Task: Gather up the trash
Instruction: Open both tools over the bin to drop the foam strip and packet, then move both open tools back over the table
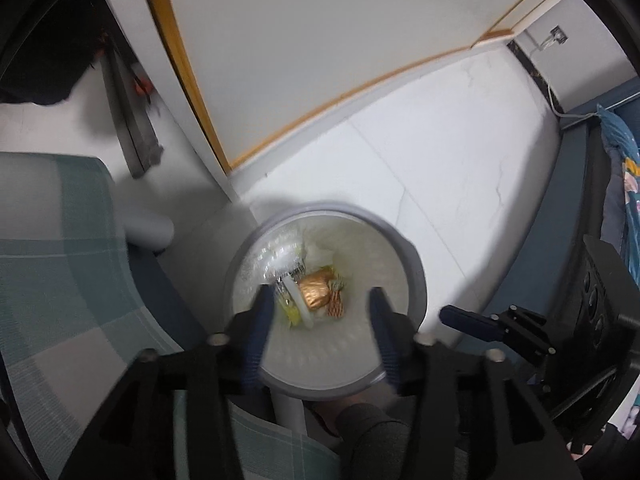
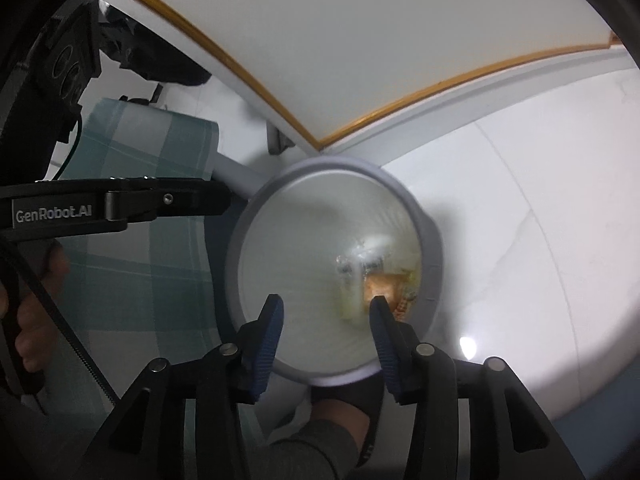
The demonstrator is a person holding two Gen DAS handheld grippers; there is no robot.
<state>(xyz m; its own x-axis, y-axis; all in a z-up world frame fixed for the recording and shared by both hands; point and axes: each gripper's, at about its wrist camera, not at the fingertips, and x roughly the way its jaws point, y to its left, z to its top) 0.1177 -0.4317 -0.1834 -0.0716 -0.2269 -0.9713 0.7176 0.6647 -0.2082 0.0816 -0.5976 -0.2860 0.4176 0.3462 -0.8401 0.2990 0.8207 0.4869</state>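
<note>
Trash: a crumpled copper-gold foil wrapper (image 1: 315,290), an orange-and-white striped wrapper (image 1: 335,307), a yellow packet (image 1: 291,313) and crinkled clear plastic (image 1: 280,258) lie together at the bottom of a round grey waste bin with a pale translucent liner (image 1: 416,276), which stands on the white tiled floor (image 1: 440,168) just beside a green-and-white checked fabric seat (image 1: 56,248). Left gripper (image 1: 320,300), seen along its blue-padded fingers (image 1: 262,312), hovers above the bin mouth with jaws wide apart and nothing between them. Right gripper (image 2: 326,308) hangs likewise over the same bin (image 2: 434,264), jaws spread and empty; its view shows the left tool at the left, beside the bin rim. Both views are blurred, so finer detail of the litter is not legible. Judged stage: deposit step, with pieces already resting in the bin and neither tool loaded. The next move would call for lifting both tools clear of the rim and seeking further litter, none of which is identifiable on the visible floor.
</note>
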